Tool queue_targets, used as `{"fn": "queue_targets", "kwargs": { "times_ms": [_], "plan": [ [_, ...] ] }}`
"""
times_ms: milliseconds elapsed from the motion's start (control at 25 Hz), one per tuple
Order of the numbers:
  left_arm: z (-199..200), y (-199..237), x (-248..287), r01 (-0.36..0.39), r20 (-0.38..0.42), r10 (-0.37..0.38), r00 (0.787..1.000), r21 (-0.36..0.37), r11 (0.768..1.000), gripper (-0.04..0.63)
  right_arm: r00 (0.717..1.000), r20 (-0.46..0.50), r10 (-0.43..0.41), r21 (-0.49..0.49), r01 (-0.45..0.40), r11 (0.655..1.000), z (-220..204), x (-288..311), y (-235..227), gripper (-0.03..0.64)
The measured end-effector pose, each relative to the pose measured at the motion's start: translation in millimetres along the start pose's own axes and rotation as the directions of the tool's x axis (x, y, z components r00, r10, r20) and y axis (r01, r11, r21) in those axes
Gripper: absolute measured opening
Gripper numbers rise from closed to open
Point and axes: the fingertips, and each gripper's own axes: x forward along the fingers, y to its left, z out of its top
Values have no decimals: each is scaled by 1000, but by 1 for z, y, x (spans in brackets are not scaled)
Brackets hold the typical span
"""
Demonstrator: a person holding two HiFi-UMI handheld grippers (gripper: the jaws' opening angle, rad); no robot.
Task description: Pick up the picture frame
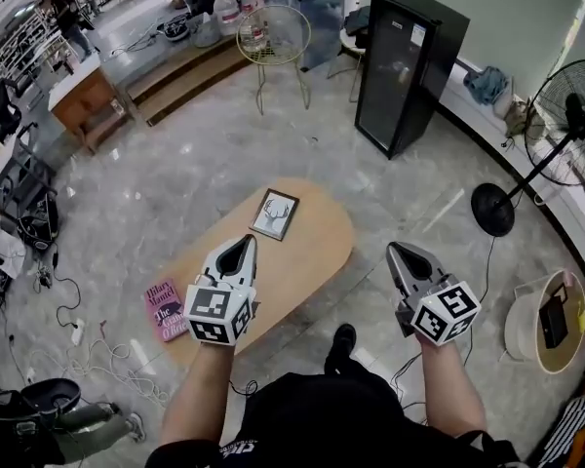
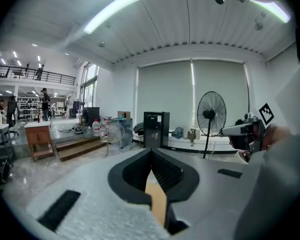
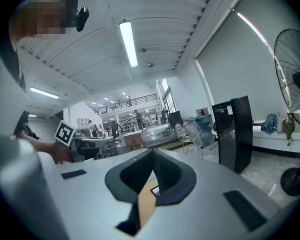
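**Both grippers clenched and empty, frame untouched on the table**

In the head view, the small black-edged picture frame with an antler print [image 1: 275,214] lay flat on the light oval wooden table [image 1: 317,252], toward its far end, tilted a little against the table's long axis.

The left gripper [image 1: 244,244] hovered over the table's middle, and the frame sat at about one o'clock from its tips, close by but not touching. The right gripper [image 1: 394,251] hung off the table's right edge, over the marbled grey floor [image 1: 175,183], and the frame lay at about ten o'clock from it, well apart.

In the left gripper view, the left gripper's [image 2: 151,152] jaws were clenched tip to tip with nothing between them. Only tan tabletop showed through the slot below. The right gripper view showed the right gripper [image 3: 152,153] the same way, pressed together and empty.

A pink paperback book [image 1: 165,310] lay at about eight o'clock from the left gripper, by the table's left end. A tall black glass-door cabinet [image 1: 409,66] stood at twelve o'clock from the right gripper, and a black pedestal fan [image 1: 565,130] at two o'clock. A gold wire chair [image 1: 273,35] stood beyond the frame, at twelve o'clock. The person's black shoe [image 1: 341,343] showed beside the table's near edge.
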Motion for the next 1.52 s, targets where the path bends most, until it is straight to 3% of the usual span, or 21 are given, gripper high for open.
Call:
{"fn": "queue_targets", "kwargs": {
  "times_ms": [240, 440, 640, 840, 1040, 1240, 1520],
  "plan": [
    [9, -9, 47, -29, -20, 29, 999, 3, 1000, 9, 999, -16, 39, -6, -39, 999, 11, 26, -54, 6],
    [-7, -5, 69, -35, -47, 34, 998, -22, 999, 9, 995, -64, 73, -22, -74, 997, 3, 44, -64, 6],
    [-9, 29, 95, -56, -35, 53, 998, -70, 996, 9, 988, -112, 102, -35, -106, 994, 8, 91, -72, 5],
    [-2, 98, 105, -129, 10, 131, 991, -119, 985, 9, 988, -131, 80, -147, -99, 984, 26, 153, -67, 6],
    [-15, 140, 120, -125, -9, 125, 992, -151, 981, 9, 985, -149, 85, -153, -108, 982, 29, 203, -63, 5],
    [-28, 156, 136, -126, -39, 121, 992, -189, 974, 9, 972, -203, 116, -141, -146, 979, 20, 238, -59, 6],
    [-37, 162, 176, -166, -87, 151, 985, -209, 964, 9, 961, -201, 187, -130, -216, 968, 28, 290, -84, 5]
  ]
}}
